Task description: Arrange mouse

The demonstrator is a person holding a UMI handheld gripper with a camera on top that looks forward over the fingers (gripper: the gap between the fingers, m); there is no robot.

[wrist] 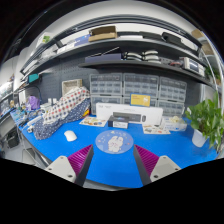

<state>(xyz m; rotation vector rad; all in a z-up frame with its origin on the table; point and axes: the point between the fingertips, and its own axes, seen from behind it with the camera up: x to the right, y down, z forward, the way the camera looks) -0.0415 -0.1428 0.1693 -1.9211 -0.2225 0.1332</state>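
Observation:
A white mouse (pixel 70 135) lies on the blue table (pixel 170 145), off to the left beyond my left finger. A round pale mat (pixel 114 142) with a pattern rests on the table just ahead of the fingers, midway between them. My gripper (pixel 113 160) stands open, its two pink pads wide apart, with only blue table surface between them. Nothing is held.
A patterned bag (pixel 62 105) stands behind the mouse at the left. White boxes and small devices (pixel 125 115) line the back of the table. A green plant (pixel 208 122) stands at the right. Shelves with bins run above.

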